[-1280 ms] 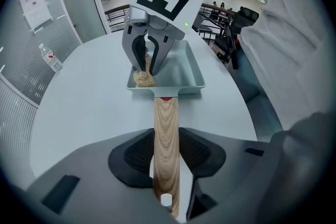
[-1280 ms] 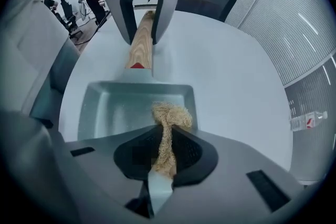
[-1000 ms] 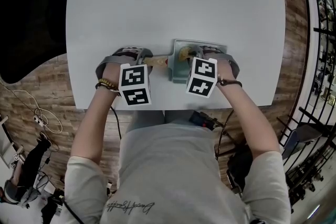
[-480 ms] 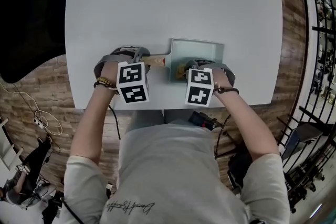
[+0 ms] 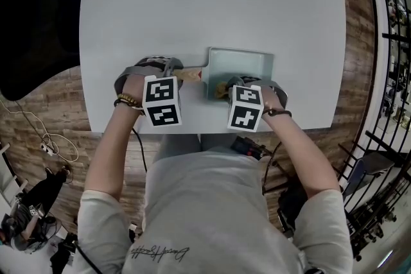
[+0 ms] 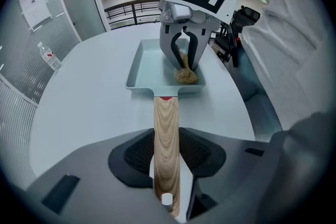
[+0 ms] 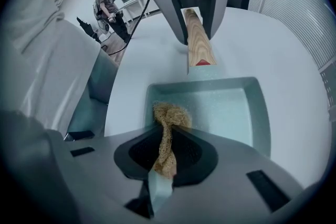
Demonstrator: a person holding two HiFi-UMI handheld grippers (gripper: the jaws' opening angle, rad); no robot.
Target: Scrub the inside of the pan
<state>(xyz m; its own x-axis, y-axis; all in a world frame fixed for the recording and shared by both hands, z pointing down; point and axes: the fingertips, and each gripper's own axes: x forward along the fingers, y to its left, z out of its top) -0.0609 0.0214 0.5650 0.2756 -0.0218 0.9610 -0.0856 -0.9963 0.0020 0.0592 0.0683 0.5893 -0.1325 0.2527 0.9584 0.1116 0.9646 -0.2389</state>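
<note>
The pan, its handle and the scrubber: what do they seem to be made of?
The pan: probably coated metal, pale green, matte with fine speckles. The handle: wood, light, with clear grain lines. The scrubber: tan coarse fibre, perhaps plant fibre; tangled strands show.

Sq. pan [image 5: 247,62] on white tbl [image 5: 212,3]

Square teal pan [image 5: 249,63], fibrous scrubber [image 7: 168,114] inside

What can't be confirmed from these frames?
Head view: scrubber mostly hidden by right gripper's marker cube; contact with pan floor unreadable.
Head view: wooden handle's outer end hidden under left gripper.
Right gripper view: pan's near wall hidden behind that gripper's body.
Specks on pan floor: too small to identify.
</note>
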